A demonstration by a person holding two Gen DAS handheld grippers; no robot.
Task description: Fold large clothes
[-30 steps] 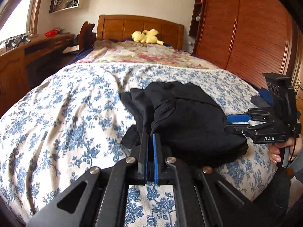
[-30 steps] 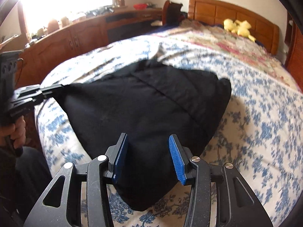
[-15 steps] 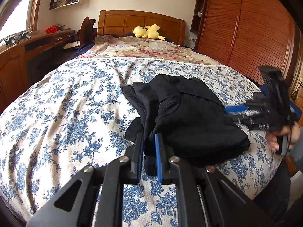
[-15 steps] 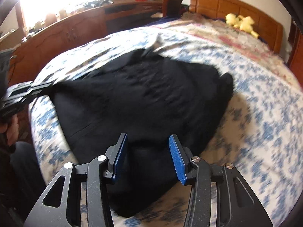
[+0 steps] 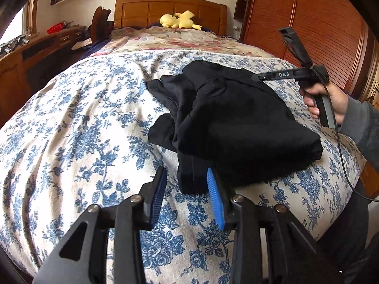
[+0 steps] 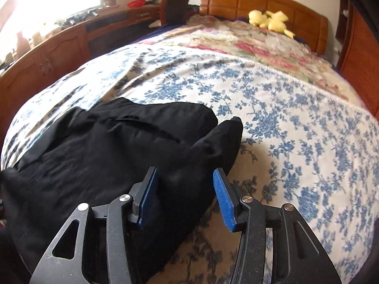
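A black garment lies bunched and partly folded on the blue-flowered bedspread, near the bed's foot. My left gripper is open and empty, its blue pads just in front of the garment's near corner. My right gripper is open and empty, low over the garment, with a fold of cloth showing between its pads. The right gripper also shows in the left wrist view, held by a hand above the garment's far right side.
A yellow plush toy lies by the wooden headboard. A wooden desk and chair stand left of the bed. A wooden wardrobe stands on the right. A flowered pink quilt covers the bed's head.
My left gripper has opened and let go of the garment's corner, which now lies on the bed. The right gripper has swung to the right, over the garment.
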